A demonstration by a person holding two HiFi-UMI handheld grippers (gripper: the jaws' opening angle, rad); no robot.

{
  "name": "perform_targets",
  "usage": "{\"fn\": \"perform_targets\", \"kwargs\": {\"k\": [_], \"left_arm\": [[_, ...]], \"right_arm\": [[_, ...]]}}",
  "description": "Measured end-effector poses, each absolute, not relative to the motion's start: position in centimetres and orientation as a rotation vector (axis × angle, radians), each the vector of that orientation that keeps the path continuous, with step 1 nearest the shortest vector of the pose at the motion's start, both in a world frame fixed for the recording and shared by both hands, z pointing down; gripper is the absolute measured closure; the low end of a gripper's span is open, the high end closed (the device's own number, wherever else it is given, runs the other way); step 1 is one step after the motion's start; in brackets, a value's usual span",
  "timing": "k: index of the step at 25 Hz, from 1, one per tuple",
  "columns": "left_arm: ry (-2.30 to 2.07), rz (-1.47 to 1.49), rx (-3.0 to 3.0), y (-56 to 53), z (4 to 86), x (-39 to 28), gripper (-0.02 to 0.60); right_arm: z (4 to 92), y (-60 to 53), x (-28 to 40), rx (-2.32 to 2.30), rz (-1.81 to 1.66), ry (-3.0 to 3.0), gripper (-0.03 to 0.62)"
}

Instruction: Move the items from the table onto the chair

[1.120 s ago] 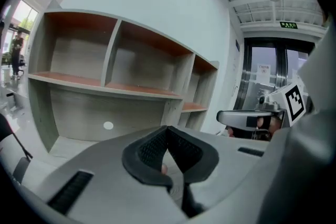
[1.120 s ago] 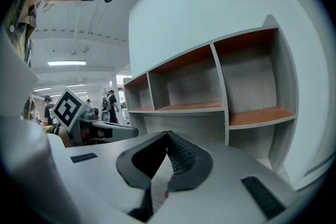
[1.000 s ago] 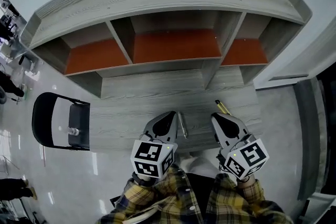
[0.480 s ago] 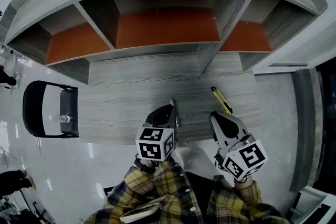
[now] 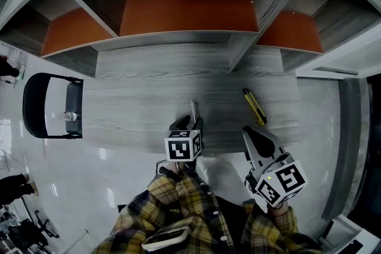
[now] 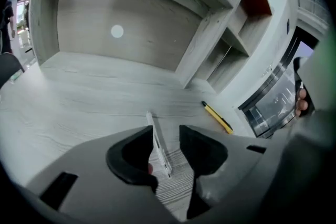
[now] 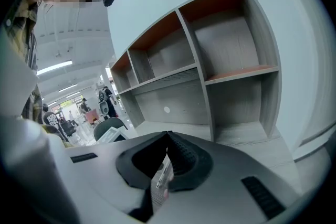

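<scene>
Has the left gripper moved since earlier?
Yes: the left gripper sank toward the desk, from beside the slim white tool to astride it; its jaws have just been opening, tool between them.

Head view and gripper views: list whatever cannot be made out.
- Slim white thing between the left gripper's tongs, which have just been opening: its identity, too thin in either view.
- Small clear object on the chair: what it is, too small in the head view.
- Yellow knife: not recognisable in the right gripper view; the shut right gripper's body blocks what lies below.
</scene>
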State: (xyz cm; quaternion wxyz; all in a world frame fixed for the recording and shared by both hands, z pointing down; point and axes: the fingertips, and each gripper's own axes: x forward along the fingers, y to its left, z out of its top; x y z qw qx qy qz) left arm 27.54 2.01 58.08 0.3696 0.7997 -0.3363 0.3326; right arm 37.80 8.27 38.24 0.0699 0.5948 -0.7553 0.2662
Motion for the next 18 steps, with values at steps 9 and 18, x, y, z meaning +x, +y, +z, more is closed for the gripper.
{"fn": "perform_targets", "kwargs": {"k": [9, 18], "left_arm": [[-0.952, 1.013, 1.929, 4.1, 63.3, 26.7, 0.437], [-1.015, 1.052, 1.939, 3.9, 63.8, 26.0, 0.526]], "right_arm": [[39.2, 9.9, 39.4, 1.820, 0.853, -2.252, 0.577], [39.2, 10.0, 39.4, 1.815, 0.860, -2.272, 0.577]]}}
